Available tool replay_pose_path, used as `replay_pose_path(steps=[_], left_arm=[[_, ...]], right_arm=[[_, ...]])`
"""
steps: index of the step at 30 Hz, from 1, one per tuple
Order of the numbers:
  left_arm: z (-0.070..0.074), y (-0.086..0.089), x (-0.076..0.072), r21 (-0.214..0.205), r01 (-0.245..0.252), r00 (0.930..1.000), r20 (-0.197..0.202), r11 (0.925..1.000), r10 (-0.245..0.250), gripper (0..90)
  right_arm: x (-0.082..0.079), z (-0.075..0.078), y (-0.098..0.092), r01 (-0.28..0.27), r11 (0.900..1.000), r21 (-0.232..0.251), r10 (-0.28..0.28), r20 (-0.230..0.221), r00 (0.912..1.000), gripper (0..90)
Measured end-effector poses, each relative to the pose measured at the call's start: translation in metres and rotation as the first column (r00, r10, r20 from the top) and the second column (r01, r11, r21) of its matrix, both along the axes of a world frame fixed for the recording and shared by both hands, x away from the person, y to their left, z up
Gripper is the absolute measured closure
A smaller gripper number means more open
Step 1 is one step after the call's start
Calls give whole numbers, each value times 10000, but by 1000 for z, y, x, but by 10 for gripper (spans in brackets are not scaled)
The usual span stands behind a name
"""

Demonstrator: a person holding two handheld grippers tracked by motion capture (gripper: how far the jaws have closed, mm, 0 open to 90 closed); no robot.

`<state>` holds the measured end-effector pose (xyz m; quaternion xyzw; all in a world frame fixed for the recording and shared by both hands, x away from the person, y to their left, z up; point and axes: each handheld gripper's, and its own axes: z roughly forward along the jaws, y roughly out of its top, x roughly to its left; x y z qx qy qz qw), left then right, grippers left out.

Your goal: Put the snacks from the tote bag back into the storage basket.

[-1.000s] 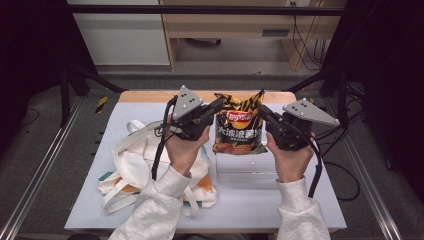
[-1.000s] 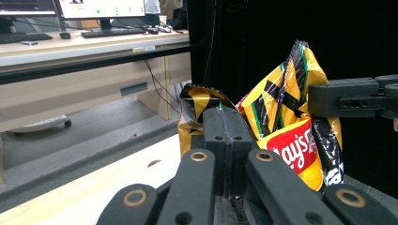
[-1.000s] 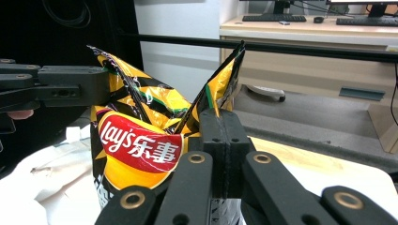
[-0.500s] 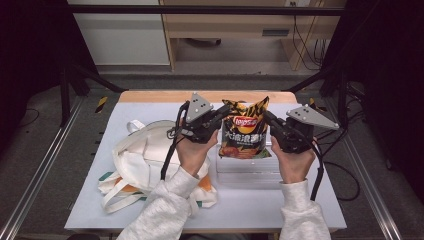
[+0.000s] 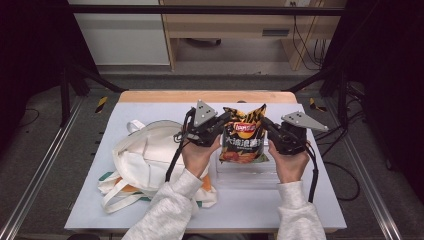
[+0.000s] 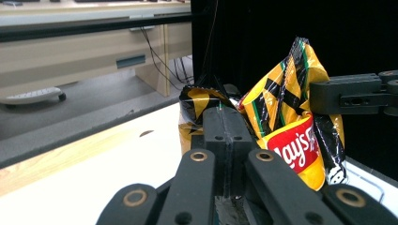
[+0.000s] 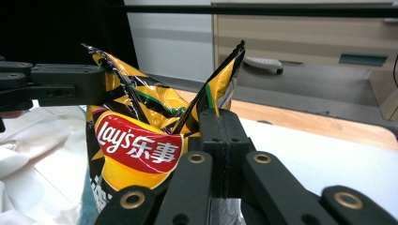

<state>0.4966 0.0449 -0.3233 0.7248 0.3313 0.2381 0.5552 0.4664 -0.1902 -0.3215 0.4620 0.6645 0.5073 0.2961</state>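
The chip bag (image 5: 243,134) hangs upright above the middle of the bench (image 5: 320,200), a yellow and black crisp packet with a red logo on its face, held by its two top corners. Its lower end sits over a clear plastic box (image 5: 247,170) that lies on the bench just under it; whether the bag touches the box cannot be told.

The left tongs (image 5: 224,121) are clamped on the bag's upper left corner. In the left gripper view the chip bag (image 6: 286,117) has that corner pinched between the closed black pads of the left tongs (image 6: 224,126), with the crumpled foil standing up just past them. The right tongs (image 5: 266,125) are clamped on the upper right corner; in the right gripper view the right tongs (image 7: 220,129) press together on a peak of foil of the chip bag (image 7: 141,140) that rises above them.

Each tool is gripped from below by a hand in a pale grey sleeve, the left hand (image 5: 197,155) and the right hand (image 5: 290,162) on either side of the bag.

To the left on the bench lies a white cloth tote bag (image 5: 145,160), slumped open, with orange and green showing at its near edge.
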Motion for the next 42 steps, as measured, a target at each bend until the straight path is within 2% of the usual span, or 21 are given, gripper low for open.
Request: replay_pose_path(steps=[17, 22, 27, 28, 31, 37, 41, 42], left_arm=[[-31, 0, 15, 198, -404, 9984, -393, 9990, 412, 900], [-36, 0, 17, 265, -520, 9975, -465, 9983, 532, 900], [-40, 0, 19, 254, -518, 9974, -489, 9983, 530, 900], [-40, 0, 19, 289, -502, 9976, -470, 9983, 515, 900], [-40, -1, 19, 289, -510, 9975, -473, 9983, 523, 900], [-41, -1, 21, 331, -590, 9976, -347, 9977, 602, 848], [-40, 1, 22, 324, -788, 9967, -153, 9964, 794, 716], [-40, 2, 22, 358, -905, 9958, -99, 9953, 909, 716]], right_arm=[[20, -28, 8, 53, 9995, -314, -72, -627, 9980, 900], [24, -32, 11, 91, 9985, -539, -128, -698, 9975, 900], [26, -37, 11, 99, 9987, -509, -136, -737, 9972, 900], [27, -38, 10, 112, 9992, -380, -141, -753, 9971, 900], [27, -39, 10, 112, 9989, -448, -145, -745, 9971, 900], [28, -40, 10, 179, 9985, -519, -214, -677, 9975, 877], [29, -40, 10, 238, 9982, -551, -269, -569, 9980, 834], [30, -40, 10, 223, 9982, -557, -255, -564, 9981, 811]])
